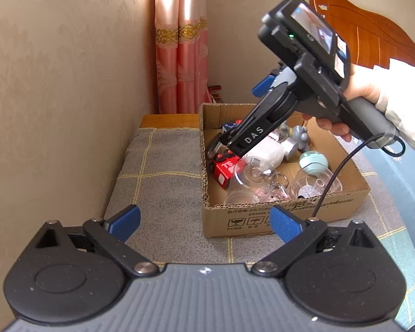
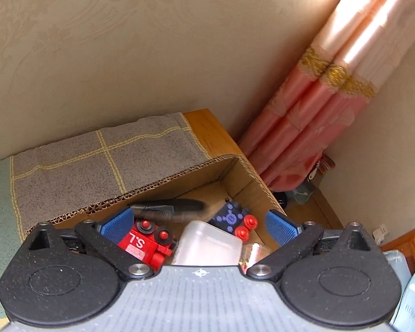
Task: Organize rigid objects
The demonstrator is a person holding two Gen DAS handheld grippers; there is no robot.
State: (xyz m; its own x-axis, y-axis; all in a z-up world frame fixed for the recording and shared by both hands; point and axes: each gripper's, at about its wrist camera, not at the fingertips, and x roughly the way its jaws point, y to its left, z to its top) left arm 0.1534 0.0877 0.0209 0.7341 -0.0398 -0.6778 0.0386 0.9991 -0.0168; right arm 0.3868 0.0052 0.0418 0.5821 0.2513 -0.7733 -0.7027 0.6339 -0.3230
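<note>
A cardboard box [image 1: 287,218] stands on a grey checked cloth [image 1: 163,177]. It holds a red toy train [image 1: 225,167], a white plastic container [image 1: 265,150], clear glass cups [image 1: 243,182], a mint round object [image 1: 312,163] and a grey figurine [image 1: 298,138]. My left gripper [image 1: 204,221] is open and empty, in front of the box. My right gripper [image 2: 199,225] is open, tilted down over the box's far left corner, above the red train [image 2: 144,244], the white container [image 2: 207,244] and a blue toy block [image 2: 231,217]. A black object [image 2: 168,206] lies behind them.
A beige wall [image 1: 55,83] runs along the left. Pink curtains [image 1: 179,55] hang at the corner. A wooden headboard [image 1: 368,30] stands at the back right. The wooden table edge [image 2: 207,130] shows beyond the cloth. A cable [image 1: 337,171] hangs across the box.
</note>
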